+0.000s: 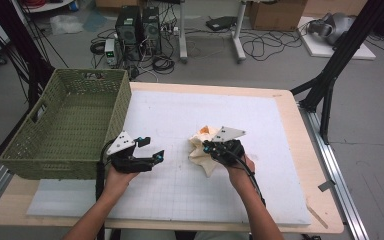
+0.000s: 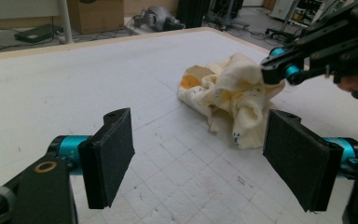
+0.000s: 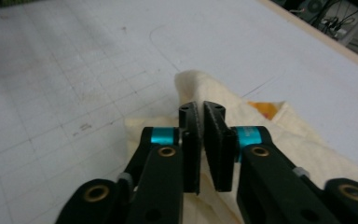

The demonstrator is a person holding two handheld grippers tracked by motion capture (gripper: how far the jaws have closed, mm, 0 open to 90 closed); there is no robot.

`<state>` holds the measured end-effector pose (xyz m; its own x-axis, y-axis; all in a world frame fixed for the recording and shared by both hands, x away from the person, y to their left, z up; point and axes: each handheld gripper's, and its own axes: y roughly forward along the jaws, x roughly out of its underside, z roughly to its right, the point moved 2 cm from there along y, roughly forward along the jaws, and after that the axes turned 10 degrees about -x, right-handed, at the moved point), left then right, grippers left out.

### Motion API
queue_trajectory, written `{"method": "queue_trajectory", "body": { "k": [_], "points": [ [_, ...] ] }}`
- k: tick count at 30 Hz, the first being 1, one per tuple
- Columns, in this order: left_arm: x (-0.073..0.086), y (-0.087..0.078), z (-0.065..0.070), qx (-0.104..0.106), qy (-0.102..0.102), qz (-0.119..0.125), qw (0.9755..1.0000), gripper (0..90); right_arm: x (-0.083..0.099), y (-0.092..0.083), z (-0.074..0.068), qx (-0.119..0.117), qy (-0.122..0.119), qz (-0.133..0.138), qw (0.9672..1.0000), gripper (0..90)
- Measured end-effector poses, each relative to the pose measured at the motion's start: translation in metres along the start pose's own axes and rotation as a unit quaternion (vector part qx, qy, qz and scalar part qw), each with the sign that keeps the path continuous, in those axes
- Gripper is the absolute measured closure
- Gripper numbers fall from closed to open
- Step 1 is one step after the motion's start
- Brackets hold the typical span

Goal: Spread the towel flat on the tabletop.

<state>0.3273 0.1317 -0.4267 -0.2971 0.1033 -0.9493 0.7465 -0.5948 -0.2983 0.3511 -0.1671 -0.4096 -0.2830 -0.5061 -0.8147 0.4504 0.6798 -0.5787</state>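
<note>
High view: crumpled cream cloth (image 1: 202, 149) at frame centre on white mat (image 1: 180, 115); right gripper (image 1: 211, 148) on its right edge, left gripper (image 1: 150, 149) apart at its left, green basket (image 1: 70, 125) further left.

Left gripper view: jaws wide, empty; cloth (image 2: 228, 98) upper right, ahead; right gripper (image 2: 279, 72) pinching its top fold.

Right gripper view: jaws closed on cloth (image 3: 279, 135) fold, pads (image 3: 192, 144) nearly meeting. Right hand nearer; left must travel rightward.

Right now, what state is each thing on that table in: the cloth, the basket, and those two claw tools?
Cloth: crumpled in a heap on the white mat, pinched by the right tool.
Basket: upright at the table's left, nothing visible inside.
Left gripper: jaws wide open, holding nothing.
Right gripper: jaws shut on a fold of the cloth.
</note>
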Motion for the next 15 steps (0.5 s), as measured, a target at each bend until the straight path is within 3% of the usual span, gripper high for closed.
{"method": "queue_trajectory", "body": {
  "k": [2, 5, 12, 15],
  "points": [
    [0.001, -0.001, -0.001, 0.000, -0.004, -0.001, 1.0000, 25.4, 0.000, -0.009, 0.001, 0.001, 0.007, 0.011, 0.9999, 86.6],
    [0.002, 0.001, -0.003, 0.004, -0.019, -0.003, 0.9998, 26.3, 0.001, -0.025, 0.004, 0.007, -0.001, 0.015, 0.9999, 87.1],
    [0.002, 0.002, -0.003, 0.002, -0.014, -0.004, 0.9999, 26.5, 0.014, -0.066, 0.014, 0.041, 0.008, 0.026, 0.9988, 87.0],
    [0.003, 0.002, -0.003, 0.004, -0.013, -0.006, 0.9999, 26.6, 0.027, -0.082, 0.020, 0.056, 0.030, 0.031, 0.9975, 86.7]
  ]
}}
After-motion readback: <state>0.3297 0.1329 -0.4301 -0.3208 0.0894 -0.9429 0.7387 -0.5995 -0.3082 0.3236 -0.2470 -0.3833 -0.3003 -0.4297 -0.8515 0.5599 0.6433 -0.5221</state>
